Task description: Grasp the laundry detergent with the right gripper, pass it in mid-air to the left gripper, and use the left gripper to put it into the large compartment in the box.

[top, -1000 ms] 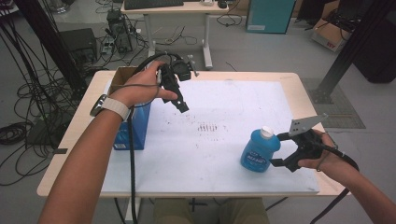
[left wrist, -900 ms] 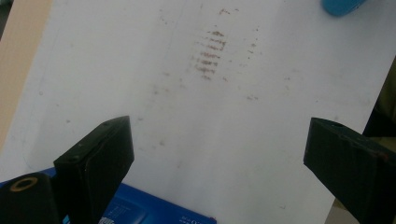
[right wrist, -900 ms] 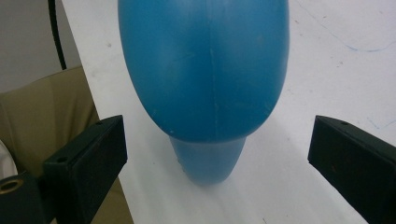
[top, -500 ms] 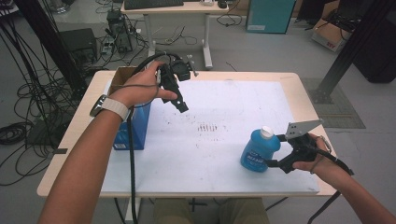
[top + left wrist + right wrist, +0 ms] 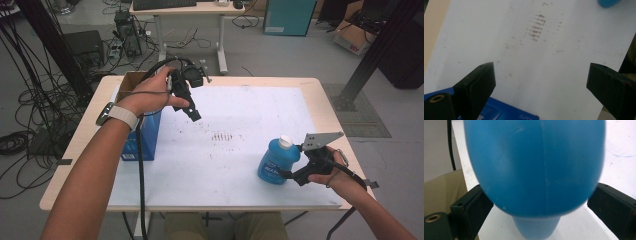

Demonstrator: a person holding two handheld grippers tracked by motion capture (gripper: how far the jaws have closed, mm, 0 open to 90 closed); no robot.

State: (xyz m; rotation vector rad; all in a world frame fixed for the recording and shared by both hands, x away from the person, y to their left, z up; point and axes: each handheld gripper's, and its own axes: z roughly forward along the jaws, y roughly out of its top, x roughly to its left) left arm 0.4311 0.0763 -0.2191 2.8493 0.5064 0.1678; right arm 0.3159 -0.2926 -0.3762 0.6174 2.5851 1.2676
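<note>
Across the white tabletop (image 5: 240, 150), we lower our right gripper (image 5: 285, 173) around the blue bottle (image 5: 278, 161), fingers just closing toward a grasp; left gripper (image 5: 192, 114) hovers wide.

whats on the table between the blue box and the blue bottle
Nothing solid: in the high view only bare white sheet with a patch of brown marks separates the blue box from the blue bottle.

The left forearm stretches forward, its black two-jaw left gripper (image 5: 192, 112) raised, tilted down, fingers spread wide. The right hand (image 5: 332, 170) holds the black right gripper (image 5: 283, 173) low, fingers closing.
</note>
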